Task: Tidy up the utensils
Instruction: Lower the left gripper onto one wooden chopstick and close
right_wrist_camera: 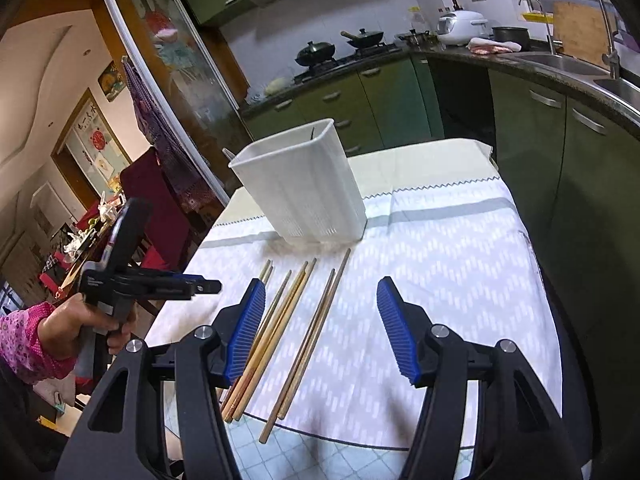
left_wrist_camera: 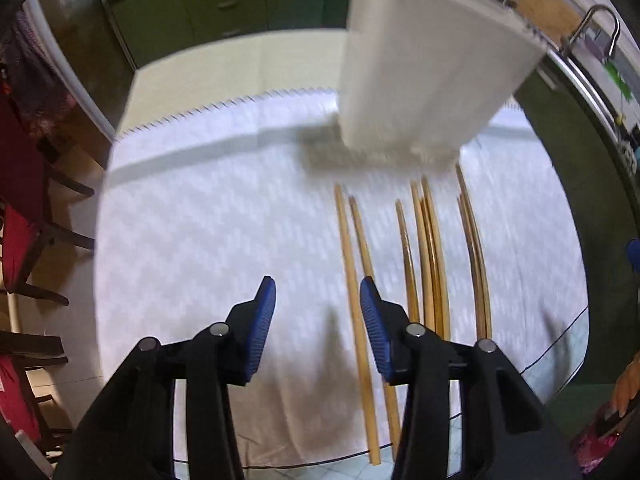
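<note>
Left gripper [left_wrist_camera: 318, 312]: black arms with blue ribbed pads, jaws parted, nothing between them, pointing steeply down at the table.
Chopsticks [left_wrist_camera: 424, 248]: wooden, lying side by side on the cloth, running away from the camera; the leftmost pair [left_wrist_camera: 354, 264] passes just beside the right-hand pad, the others lie further right in loose groups.
Holder [left_wrist_camera: 420, 68]: white, tall, ribbed, standing on the cloth just beyond the far tips of the chopsticks; blurred.
Tablecloth [left_wrist_camera: 200, 208]: white with a pale zigzag weave, a grey stripe and a toothed far edge.
Cabinets [left_wrist_camera: 224, 4]: green, with drawer handles, behind the table.
Chair [left_wrist_camera: 24, 240]: dark frame, red cushion, left of the table.
Faucet [left_wrist_camera: 596, 28]: metal, upper right.
</note>
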Demonstrator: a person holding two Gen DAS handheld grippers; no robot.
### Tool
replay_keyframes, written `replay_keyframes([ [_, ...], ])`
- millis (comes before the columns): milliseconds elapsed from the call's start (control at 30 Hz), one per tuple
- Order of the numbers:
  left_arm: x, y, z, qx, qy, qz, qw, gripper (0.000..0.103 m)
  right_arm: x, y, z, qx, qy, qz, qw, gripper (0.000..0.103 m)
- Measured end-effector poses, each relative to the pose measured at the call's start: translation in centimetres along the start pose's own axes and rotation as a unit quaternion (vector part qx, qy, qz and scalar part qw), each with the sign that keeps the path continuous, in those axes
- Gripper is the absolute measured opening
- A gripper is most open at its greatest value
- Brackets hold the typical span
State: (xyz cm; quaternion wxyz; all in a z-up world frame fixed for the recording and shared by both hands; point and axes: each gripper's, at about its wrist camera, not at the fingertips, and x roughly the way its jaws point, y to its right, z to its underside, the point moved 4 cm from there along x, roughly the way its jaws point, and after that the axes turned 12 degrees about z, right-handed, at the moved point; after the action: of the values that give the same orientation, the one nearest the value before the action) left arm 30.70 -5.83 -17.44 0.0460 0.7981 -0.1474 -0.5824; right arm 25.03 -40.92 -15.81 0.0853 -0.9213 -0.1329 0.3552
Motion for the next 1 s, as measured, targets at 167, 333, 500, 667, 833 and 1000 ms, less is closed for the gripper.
replay_keyframes([
  [167,2.3,0.4,-0.2,0.000,-0.026,-0.016,0.9995,0.042,-0.2,0.8,0.5,0.004,-0.005,0.003,1.000,0.059],
  [333,3.2,0.4,-0.1,-0.010,-0.036,-0.009,0.9993,0.042,-0.4,1.7,0.8,0.017,-0.007,0.004,1.000,0.059],
  [500,4.0,0.9,-0.5,-0.003,-0.043,-0.019,0.9989,0.040,0.0,2.0,1.1,0.022,-0.016,-0.004,1.000,0.059],
  [667,5.0,1.3,-0.2,-0.003,-0.059,-0.020,0.9980,0.027,-0.4,1.6,1.1,0.020,-0.016,-0.002,1.000,0.060],
  [833,5.1,1.5,0.3,-0.001,-0.061,-0.021,0.9979,0.011,0.4,-0.1,0.9,-0.003,-0.038,0.008,0.999,0.064],
  [1000,5.0,1.3,1.4,0.007,-0.067,-0.013,0.9977,0.007,5.4,-2.0,0.8,-0.043,-0.117,0.054,0.991,0.058],
])
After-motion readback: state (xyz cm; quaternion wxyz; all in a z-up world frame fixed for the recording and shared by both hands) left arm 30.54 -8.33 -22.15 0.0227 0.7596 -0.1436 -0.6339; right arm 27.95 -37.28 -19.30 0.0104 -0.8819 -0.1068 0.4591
